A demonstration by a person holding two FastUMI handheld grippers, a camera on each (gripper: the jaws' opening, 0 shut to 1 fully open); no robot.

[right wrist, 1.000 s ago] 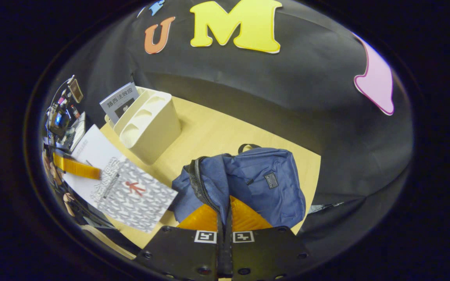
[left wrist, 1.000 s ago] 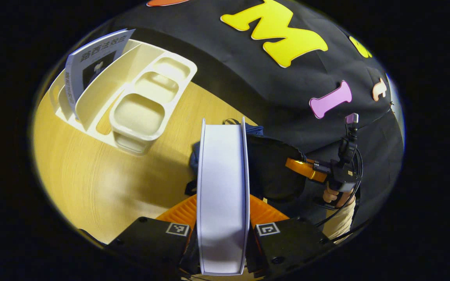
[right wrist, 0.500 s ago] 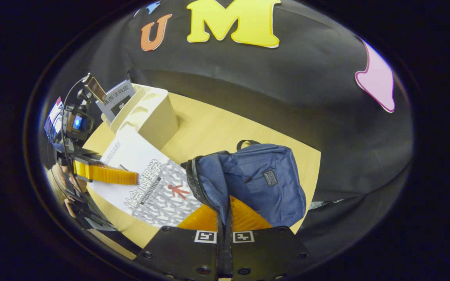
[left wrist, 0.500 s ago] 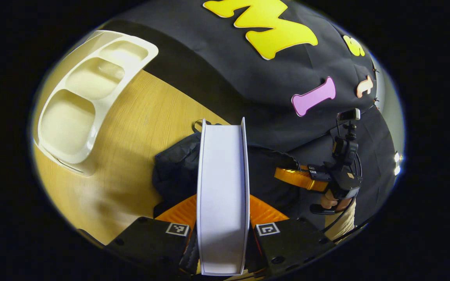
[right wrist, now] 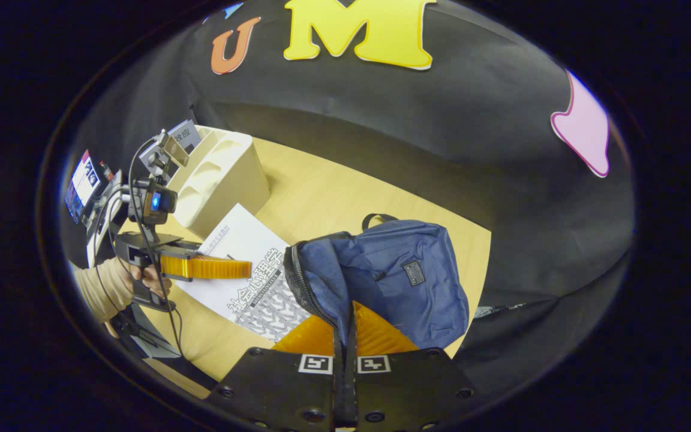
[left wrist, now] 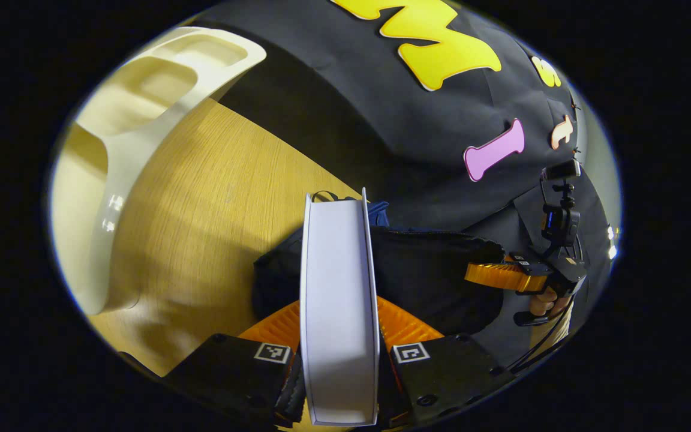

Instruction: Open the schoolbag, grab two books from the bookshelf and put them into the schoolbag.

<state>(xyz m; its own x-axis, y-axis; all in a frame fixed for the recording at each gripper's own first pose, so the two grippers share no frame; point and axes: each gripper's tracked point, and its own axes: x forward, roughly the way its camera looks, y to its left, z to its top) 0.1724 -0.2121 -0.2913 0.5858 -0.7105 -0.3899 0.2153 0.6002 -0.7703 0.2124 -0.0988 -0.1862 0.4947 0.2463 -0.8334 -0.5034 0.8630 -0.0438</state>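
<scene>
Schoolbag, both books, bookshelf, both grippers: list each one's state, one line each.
schoolbag: unzipped, mouth held open.
held book: clamped edge-on, nearing the bag's mouth.
second book: upright in the bookshelf.
bookshelf: standing on the table.
left gripper: shut on held book.
right gripper: shut on the schoolbag's flap.

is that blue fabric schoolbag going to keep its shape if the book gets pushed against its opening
Probably not. The blue fabric schoolbag looks soft: it slumps on the wooden table, and its zipped edge stands only where the right gripper pinches it. The white-covered book in the left gripper looks stiffer, so the fabric would likely give first.
</scene>
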